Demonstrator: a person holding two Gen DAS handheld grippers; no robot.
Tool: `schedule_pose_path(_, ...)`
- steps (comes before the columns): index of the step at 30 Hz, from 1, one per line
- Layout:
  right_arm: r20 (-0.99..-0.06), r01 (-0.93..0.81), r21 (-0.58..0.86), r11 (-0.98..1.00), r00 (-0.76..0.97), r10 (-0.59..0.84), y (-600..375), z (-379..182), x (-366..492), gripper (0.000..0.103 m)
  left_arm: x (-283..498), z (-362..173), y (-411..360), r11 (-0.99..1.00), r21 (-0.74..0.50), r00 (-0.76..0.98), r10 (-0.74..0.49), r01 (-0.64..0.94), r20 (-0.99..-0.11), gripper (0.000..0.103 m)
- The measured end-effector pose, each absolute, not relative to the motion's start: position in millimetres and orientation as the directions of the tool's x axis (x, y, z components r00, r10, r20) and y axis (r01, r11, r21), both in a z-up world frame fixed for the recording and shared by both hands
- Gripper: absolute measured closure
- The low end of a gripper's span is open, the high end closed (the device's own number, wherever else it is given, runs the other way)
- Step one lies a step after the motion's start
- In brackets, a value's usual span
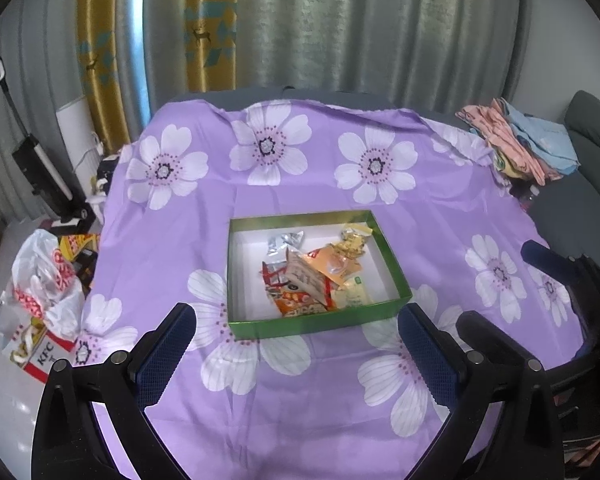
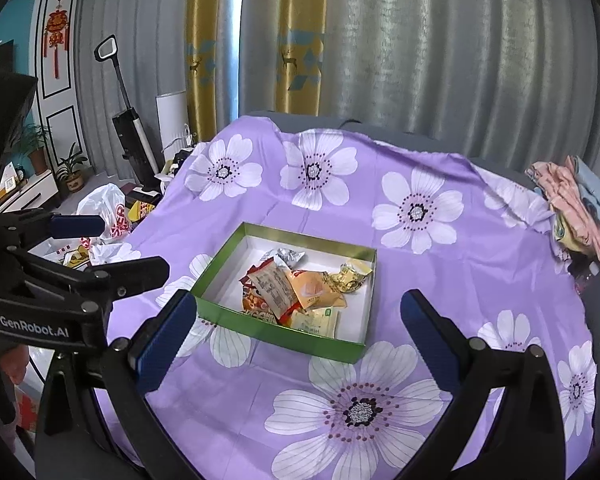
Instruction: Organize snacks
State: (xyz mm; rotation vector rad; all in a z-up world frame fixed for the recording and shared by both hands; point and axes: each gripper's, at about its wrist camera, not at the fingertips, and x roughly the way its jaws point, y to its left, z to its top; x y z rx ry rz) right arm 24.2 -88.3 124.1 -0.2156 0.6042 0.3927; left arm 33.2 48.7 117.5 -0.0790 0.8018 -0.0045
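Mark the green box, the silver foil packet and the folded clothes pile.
Green cardboard box (image 1: 300, 326), left wrist view, front wall.
Silver foil packet (image 1: 284, 241), left wrist view, wrapper middle.
Folded pink-and-blue clothes pile (image 1: 520, 140), left wrist view, top.

Purple flower-print sheet (image 1: 284, 392) covers the surface. Green box (image 1: 308, 326) sits near the middle, directly on it, snack packets (image 1: 308, 276) piled inside. Folded clothes (image 1: 524, 144) stacked at far right edge.

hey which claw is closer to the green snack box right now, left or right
Left, though only slightly, and that is a judgement. The left claw hovers open just before the green box's near wall. The right claw hangs open at its near right corner, seemingly a touch farther back.
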Motion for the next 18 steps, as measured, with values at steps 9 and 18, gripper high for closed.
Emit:
schedule_pose_path(9,-0.575,-0.418,-0.093,0.904,0.764,0.293,-87.8,130.3,16.8,0.000,27.9,122.8,48.2,0.997,-0.060,0.713,-0.013,-0.042,-0.701,0.002)
schedule_pose_path(18,-0.577,-0.403,-0.088,0.911,0.766,0.283,-86.3,133.4,19.7,0.000,35.8,122.7,50.3,0.996,-0.048,0.722,0.023,-0.078,-0.692,0.002)
